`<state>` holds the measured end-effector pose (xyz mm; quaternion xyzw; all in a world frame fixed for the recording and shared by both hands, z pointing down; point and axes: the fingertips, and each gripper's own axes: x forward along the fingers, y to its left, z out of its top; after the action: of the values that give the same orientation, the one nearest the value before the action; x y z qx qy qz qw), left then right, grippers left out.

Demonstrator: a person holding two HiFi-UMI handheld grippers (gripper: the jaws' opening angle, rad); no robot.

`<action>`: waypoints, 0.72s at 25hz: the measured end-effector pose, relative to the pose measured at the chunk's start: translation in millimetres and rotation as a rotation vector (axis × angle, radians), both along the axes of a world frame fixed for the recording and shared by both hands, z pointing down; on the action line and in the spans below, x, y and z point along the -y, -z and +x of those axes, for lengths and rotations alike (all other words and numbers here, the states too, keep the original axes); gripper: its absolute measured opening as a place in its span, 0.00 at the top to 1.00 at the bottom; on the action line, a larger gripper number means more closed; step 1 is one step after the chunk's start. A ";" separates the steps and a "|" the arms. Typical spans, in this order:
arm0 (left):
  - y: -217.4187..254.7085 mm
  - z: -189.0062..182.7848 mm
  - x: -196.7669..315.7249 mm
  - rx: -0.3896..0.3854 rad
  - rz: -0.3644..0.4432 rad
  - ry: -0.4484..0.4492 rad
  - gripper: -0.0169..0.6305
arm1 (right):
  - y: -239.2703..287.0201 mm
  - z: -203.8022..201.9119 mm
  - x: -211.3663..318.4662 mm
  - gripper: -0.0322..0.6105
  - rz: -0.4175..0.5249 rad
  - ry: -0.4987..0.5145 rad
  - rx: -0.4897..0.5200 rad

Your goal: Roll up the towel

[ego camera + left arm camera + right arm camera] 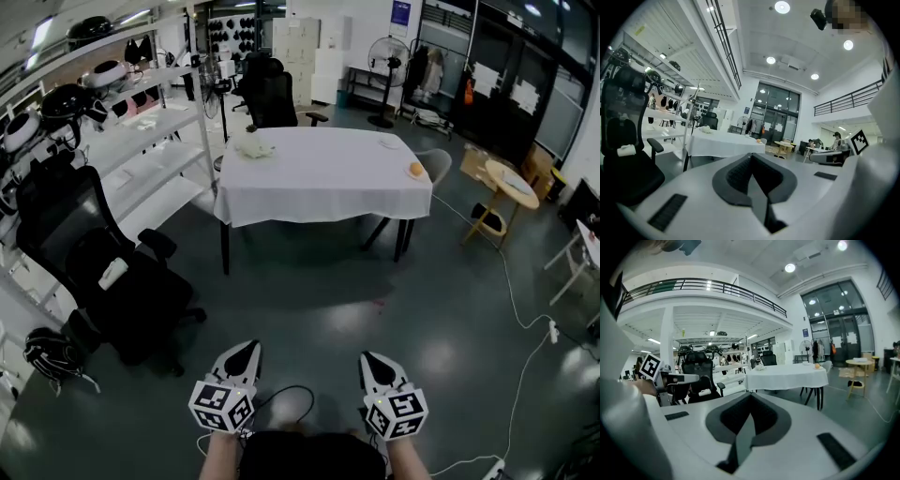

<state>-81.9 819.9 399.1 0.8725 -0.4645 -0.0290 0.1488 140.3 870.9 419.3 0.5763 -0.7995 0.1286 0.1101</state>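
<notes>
Far across the grey floor point(309, 309) from me, on the back-left corner of the desk point(319, 192), lies the towel point(253, 145): a crumpled pale heap, not rolled, on the white tablecloth. Same desk has an orange fruit point(415, 170) near its right edge and a small white dish point(389, 142) at the far-right corner, both well apart from the towel.

Left hand-held gripper point(251, 347) sits low at bottom left of the head view, w/ its marker cube point(222, 405) nearest me. Its own view shows the jaws clenched, pads pressed on each other, w/ the desk and towel small in the distance beyond the tips. Right hand-held gripper point(367, 358) is at bottom right, also clenched on itself per its own view. Both point toward the desk and hang over the floor, well apart from it.

Around the room: black office chair point(56, 216) on the left w/ a white roll point(112, 272) on its seat, shelving point(150, 131) along the left side, standing fan point(387, 56) at the back, round wooden table point(511, 183) to the right, and a cable point(514, 300) trailing over the floor on the right.
</notes>
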 end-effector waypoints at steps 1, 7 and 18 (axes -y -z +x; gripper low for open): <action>0.5 0.2 1.2 0.004 0.001 -0.002 0.95 | -0.1 -0.7 1.6 0.94 -0.006 0.000 -0.005; -12.1 3.4 -3.0 0.021 -0.037 -0.042 0.90 | -16.1 -6.6 -0.5 0.93 -0.055 -0.022 -0.013; -29.0 -30.5 1.3 -0.053 -0.092 -0.012 0.44 | -28.8 -27.7 6.3 0.53 -0.083 0.012 -0.012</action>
<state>-112.4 818.7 428.1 0.8664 -0.4560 -0.0299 0.2011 112.6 864.6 448.1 0.5673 -0.7962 0.1576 0.1394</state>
